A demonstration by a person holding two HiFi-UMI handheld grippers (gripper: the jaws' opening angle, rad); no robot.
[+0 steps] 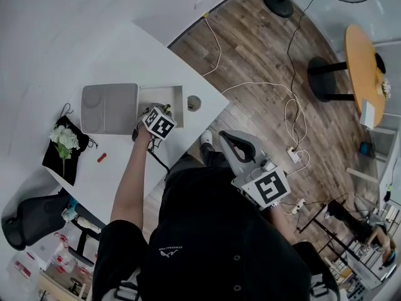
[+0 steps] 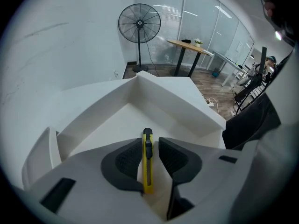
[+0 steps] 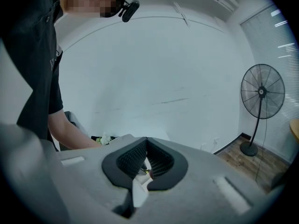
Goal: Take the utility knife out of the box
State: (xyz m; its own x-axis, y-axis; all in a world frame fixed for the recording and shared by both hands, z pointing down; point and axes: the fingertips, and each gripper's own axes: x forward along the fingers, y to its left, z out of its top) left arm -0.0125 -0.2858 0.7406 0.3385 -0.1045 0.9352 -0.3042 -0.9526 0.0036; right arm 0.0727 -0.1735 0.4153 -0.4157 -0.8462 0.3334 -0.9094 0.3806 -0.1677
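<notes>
two tongs are seen. the left tongs point(image 2: 149, 143) are pointed steeply down into the open white box point(image 2: 180, 104) on the white bench point(image 1: 114, 147) and are released: the dark pads point(image 2: 127, 160) are held apart. the yellow utility knife point(image 2: 147, 171) is laid lengthwise between them on the box floor, with a narrow gap left on either side of it. its black slider is turned upward. the box lid point(image 1: 109, 108) is laid flat just beside the box, at its left in the head view. the right tongs point(image 3: 146, 141) are held off the bench edge, in front of the person's dark shirt, and are clenched, tip meeting tip. a black cloth point(image 1: 53, 162) with white flowers point(image 1: 62, 138) and a small red thing point(image 1: 101, 158) are seen farther left on the bench.
</notes>
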